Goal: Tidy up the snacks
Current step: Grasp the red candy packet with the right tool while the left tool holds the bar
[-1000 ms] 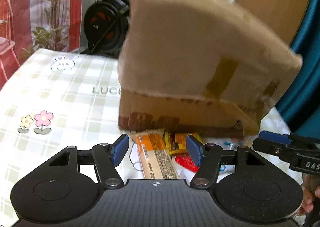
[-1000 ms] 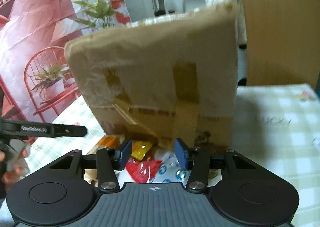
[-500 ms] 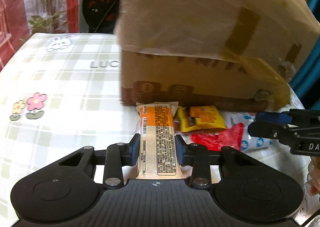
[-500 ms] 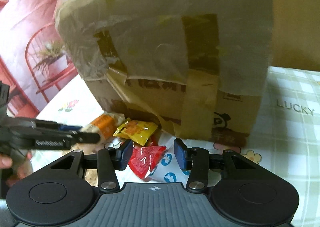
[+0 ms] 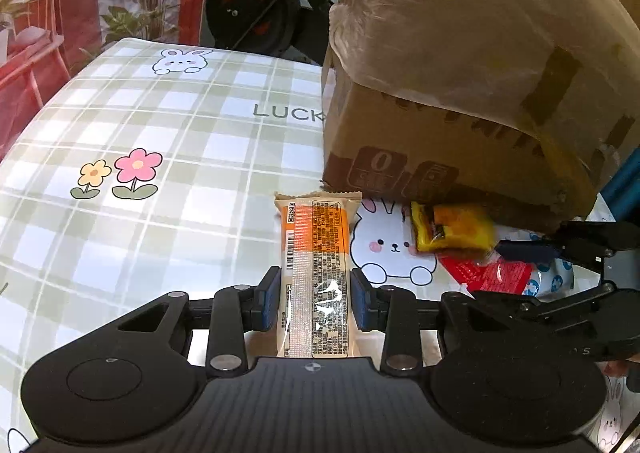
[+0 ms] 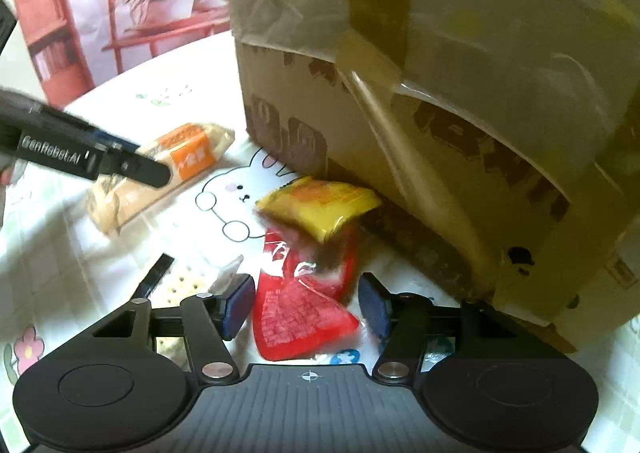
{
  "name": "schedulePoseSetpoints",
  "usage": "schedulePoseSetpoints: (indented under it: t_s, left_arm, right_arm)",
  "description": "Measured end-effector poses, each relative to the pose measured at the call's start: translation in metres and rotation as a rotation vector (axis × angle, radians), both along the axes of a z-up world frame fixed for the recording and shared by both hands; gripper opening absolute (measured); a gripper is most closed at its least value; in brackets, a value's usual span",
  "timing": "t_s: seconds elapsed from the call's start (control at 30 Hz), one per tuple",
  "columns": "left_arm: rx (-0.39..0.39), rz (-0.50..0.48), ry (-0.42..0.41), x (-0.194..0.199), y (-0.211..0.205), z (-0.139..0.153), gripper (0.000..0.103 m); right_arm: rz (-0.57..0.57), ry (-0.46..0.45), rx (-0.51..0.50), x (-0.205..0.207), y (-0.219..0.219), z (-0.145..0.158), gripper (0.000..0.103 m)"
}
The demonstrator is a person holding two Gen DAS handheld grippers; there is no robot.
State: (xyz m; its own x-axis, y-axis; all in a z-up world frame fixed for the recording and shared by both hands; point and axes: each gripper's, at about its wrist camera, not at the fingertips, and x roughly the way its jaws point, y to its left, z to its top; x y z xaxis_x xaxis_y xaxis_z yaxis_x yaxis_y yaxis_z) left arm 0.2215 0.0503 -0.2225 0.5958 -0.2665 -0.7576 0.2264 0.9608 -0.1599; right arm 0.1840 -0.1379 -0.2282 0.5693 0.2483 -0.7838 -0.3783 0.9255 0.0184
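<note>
My left gripper (image 5: 315,303) is shut on a long orange-and-beige snack bar (image 5: 316,253) that lies lengthwise between its pads on the table. The bar also shows in the right wrist view (image 6: 160,177) with the left gripper on it. My right gripper (image 6: 306,307) is open around a red snack packet (image 6: 298,309); its pads stand apart from the packet's sides. A yellow packet (image 6: 320,205) lies partly on the red one, against a big taped cardboard box (image 6: 460,93). The box also shows in the left wrist view (image 5: 460,73), as do the yellow packet (image 5: 452,229) and the red packet (image 5: 492,273).
The table wears a checked cloth (image 5: 160,141) with bunny and flower prints. A clear packet with blue dots (image 6: 348,355) lies under the red one. A cracker pack (image 6: 180,285) sits left of my right gripper. An exercise bike (image 5: 256,9) stands beyond the table.
My left gripper closed on the snack bar and drew it back from the box. My right gripper moved forward and down, so the red packet now lies between its open pads.
</note>
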Motion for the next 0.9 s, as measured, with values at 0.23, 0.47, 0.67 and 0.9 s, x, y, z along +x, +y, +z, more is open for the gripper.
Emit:
schedulePoseSetpoints:
  t_s: [0.23, 0.47, 0.67, 0.9]
  left_arm:
    - [-0.018, 0.004, 0.005, -0.007, -0.001, -0.006, 0.04]
    - [0.014, -0.001, -0.015, -0.018, -0.006, -0.011, 0.04]
    - [0.038, -0.008, -0.033, -0.023, -0.009, -0.012, 0.04]
    - [0.06, -0.01, -0.055, -0.029, -0.011, -0.012, 0.04]
  right_arm:
    - [-0.038, -0.035, 0.024, -0.022, -0.005, -0.003, 0.049]
    - [-0.104, -0.083, 0.06, -0.051, -0.013, -0.008, 0.049]
    - [-0.124, -0.099, 0.065, -0.057, -0.012, -0.011, 0.049]
    - [-0.142, -0.122, 0.063, -0.056, -0.008, -0.015, 0.049]
